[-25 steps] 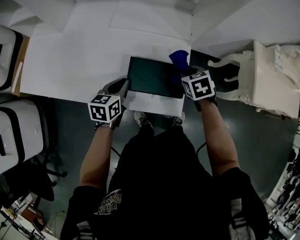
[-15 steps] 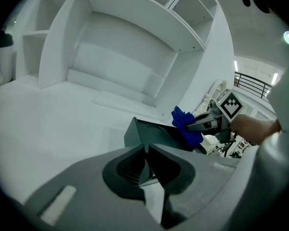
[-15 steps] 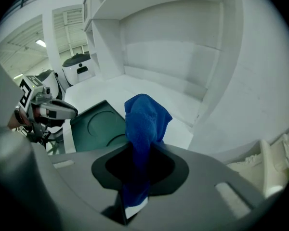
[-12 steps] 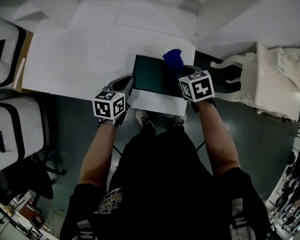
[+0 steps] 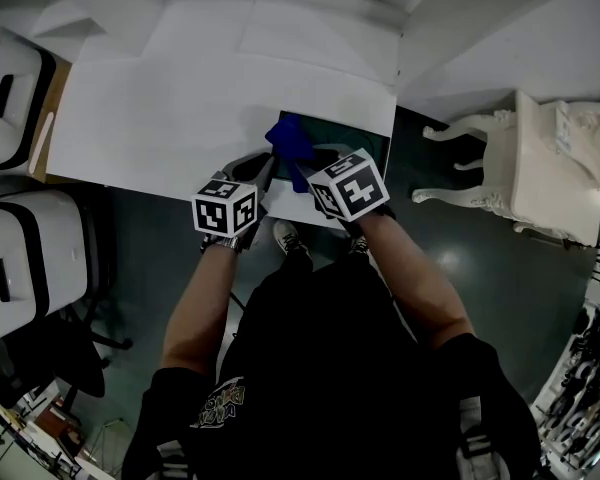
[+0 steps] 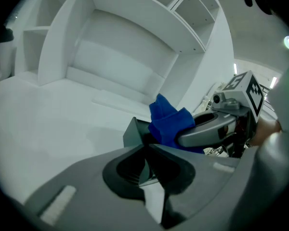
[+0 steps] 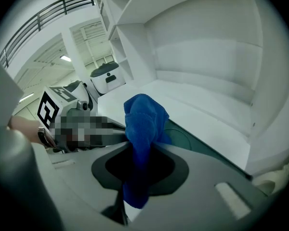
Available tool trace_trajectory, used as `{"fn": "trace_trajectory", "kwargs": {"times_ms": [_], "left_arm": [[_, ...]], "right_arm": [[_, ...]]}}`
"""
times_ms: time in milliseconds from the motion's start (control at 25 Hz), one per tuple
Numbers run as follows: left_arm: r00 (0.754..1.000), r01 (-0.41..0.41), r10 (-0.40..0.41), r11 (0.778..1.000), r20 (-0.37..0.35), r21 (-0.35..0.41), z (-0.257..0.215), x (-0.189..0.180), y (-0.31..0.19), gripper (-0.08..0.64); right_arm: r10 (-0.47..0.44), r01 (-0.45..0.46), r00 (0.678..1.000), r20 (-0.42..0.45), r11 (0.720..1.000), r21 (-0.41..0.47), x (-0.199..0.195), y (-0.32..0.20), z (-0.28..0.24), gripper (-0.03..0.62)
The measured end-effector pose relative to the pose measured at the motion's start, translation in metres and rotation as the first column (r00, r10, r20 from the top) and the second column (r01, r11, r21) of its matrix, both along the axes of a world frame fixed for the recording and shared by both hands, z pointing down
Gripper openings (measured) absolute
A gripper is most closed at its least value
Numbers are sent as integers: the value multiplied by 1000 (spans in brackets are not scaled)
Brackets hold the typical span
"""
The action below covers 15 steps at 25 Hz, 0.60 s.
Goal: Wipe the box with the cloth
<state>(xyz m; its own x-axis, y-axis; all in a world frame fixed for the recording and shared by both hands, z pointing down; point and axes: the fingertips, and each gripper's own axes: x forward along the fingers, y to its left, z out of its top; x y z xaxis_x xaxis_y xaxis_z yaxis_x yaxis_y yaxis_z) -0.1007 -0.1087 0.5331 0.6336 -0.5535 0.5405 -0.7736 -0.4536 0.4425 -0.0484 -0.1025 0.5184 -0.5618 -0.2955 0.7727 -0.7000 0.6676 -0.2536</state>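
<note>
At the table's near edge, we see the left gripper (image 5: 262,171) with its jaws drawn in on the near-left corner of the flat dark-green box (image 5: 355,138), apparently steadying it. Just beside it, the right gripper (image 5: 305,170) is pinched tight on a bunched blue cloth (image 5: 288,138), whose loose end pokes up past the jaws and lies over the left part of the lid.

We judge the wipe to be under way. The cloth is down on the lid, but no mark or sheen shows which parts have been covered. The right half of the lid lies bare beside it, and the sides look untouched.

The box sits hard against the front edge of the white table (image 5: 180,108), near its right corner, so a hard pull toward us could tip it off. Beyond and to the left, the tabletop runs bare to the white shelving (image 6: 135,32). A white carved chair (image 5: 525,158) stands well apart on the right.
</note>
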Motion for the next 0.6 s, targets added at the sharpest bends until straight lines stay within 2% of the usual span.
{"fn": "trace_trajectory", "kwargs": {"times_ms": [320, 600], "left_arm": [[1000, 0, 0, 1000, -6, -1, 0, 0, 0, 32], [1000, 3, -3, 1000, -4, 0, 0, -1, 1, 32]], "right_arm": [[-64, 63, 998, -6, 997, -43, -29, 14, 16, 92], [-82, 80, 996, -42, 996, -40, -29, 16, 24, 92]]}}
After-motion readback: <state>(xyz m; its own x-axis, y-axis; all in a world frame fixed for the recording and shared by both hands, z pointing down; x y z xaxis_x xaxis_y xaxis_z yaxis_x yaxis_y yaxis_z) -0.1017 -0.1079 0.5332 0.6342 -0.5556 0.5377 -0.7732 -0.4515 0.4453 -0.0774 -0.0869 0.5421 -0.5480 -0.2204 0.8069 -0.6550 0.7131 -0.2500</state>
